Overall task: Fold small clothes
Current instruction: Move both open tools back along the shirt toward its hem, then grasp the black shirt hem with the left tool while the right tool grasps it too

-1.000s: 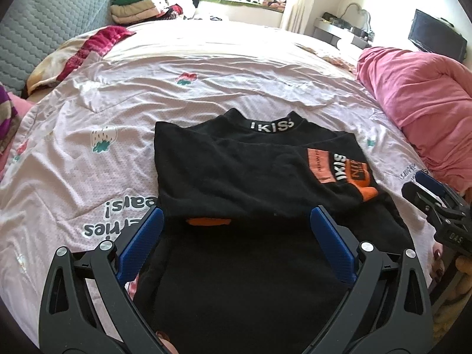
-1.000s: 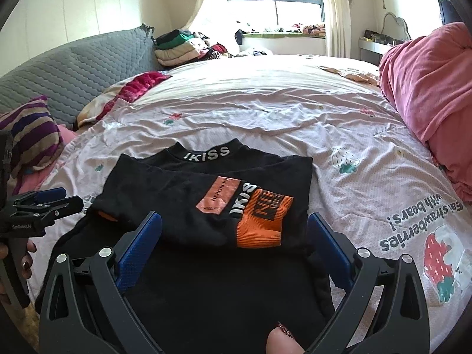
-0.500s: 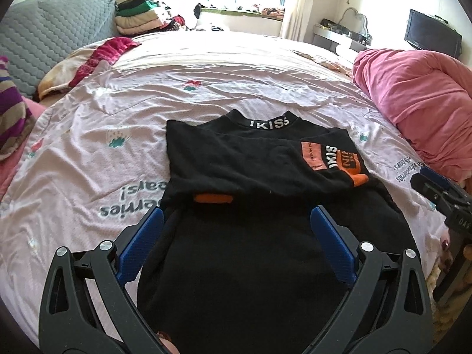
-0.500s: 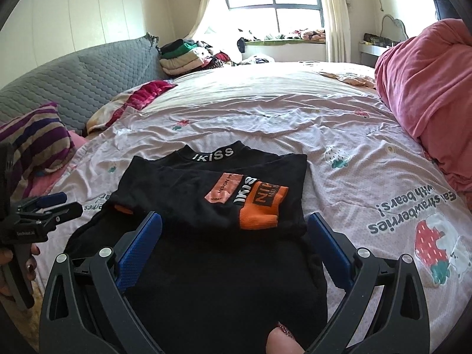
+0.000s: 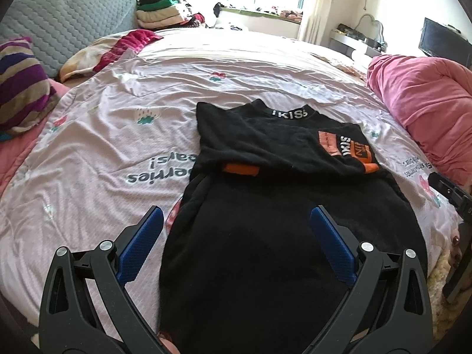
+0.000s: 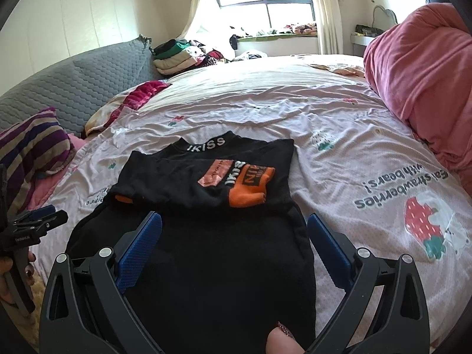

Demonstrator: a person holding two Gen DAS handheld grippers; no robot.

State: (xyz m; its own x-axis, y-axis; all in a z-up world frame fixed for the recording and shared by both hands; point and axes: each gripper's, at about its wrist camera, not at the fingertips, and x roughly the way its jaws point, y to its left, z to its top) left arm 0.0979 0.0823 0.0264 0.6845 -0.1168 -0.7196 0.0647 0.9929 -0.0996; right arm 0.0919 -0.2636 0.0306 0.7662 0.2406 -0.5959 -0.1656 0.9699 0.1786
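Observation:
A small black top (image 5: 265,230) with an "IKISS" collar lies flat on the bed, both sleeves folded across its chest, orange cuffs showing. It also shows in the right wrist view (image 6: 224,253). My left gripper (image 5: 236,218) is open and empty, held above the top's lower left part. My right gripper (image 6: 234,224) is open and empty, held above the lower right part. Each gripper shows at the edge of the other's view: the right one (image 5: 451,191) and the left one (image 6: 38,221).
The bed has a pink strawberry-print sheet (image 5: 118,135). A pink duvet (image 5: 421,100) is heaped on the right. A striped pillow (image 5: 20,88) and grey headboard (image 5: 67,20) are at the left. Folded clothes (image 5: 159,8) are stacked at the far end.
Both grippers have pulled back toward the near edge of the bed, away from the folded sleeves, and stay open. The top has not moved.

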